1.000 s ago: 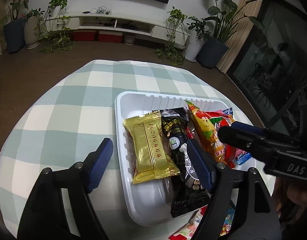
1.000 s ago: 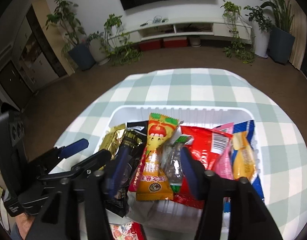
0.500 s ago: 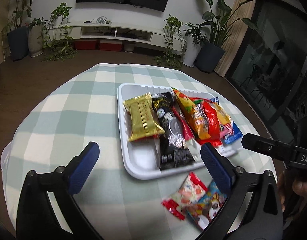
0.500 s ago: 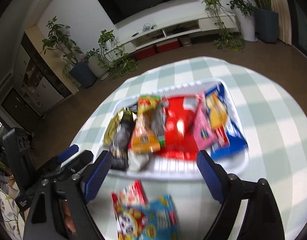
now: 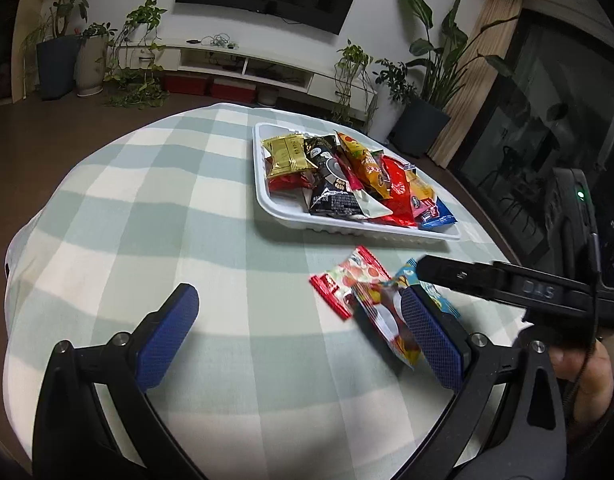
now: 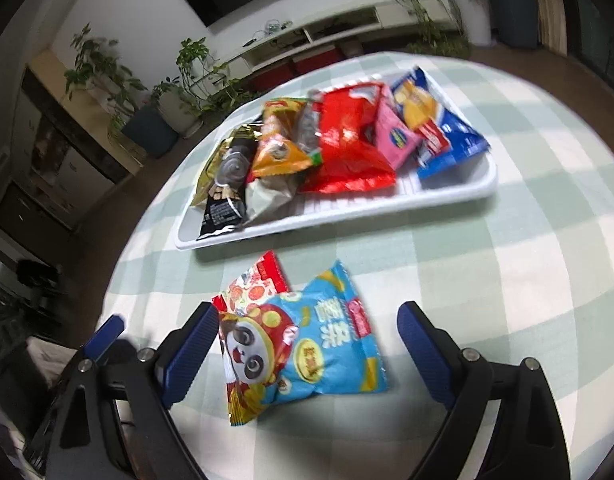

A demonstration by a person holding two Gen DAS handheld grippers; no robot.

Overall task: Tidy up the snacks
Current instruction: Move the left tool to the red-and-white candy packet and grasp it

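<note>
A white tray (image 5: 347, 233) (image 6: 347, 216) full of several snack packs sits on the far side of the checked table. In front of it lies a small heap of loose packs: a red-and-white pack (image 5: 347, 280) (image 6: 259, 280), a panda pack (image 6: 247, 356) and a blue pack (image 6: 331, 336). My right gripper (image 6: 307, 328) straddles the blue pack; its jaws are opening and the pads stand clear of it. My left gripper (image 5: 301, 320) is open wide over bare cloth, left of the heap. One right-gripper finger (image 5: 459, 274) crosses the left wrist view and hides part of the heap.
The round table wears a green-and-white checked cloth (image 5: 147, 200), and its edge curves close at the left and front. A person's hand (image 5: 587, 376) holds the right gripper. Potted plants (image 5: 63, 60) and a low TV shelf (image 5: 243, 68) stand far behind.
Both grippers have drawn back from the tray toward the near side of the table, and their jaws have spread wider. The loose packs in front of the tray have come into view.
</note>
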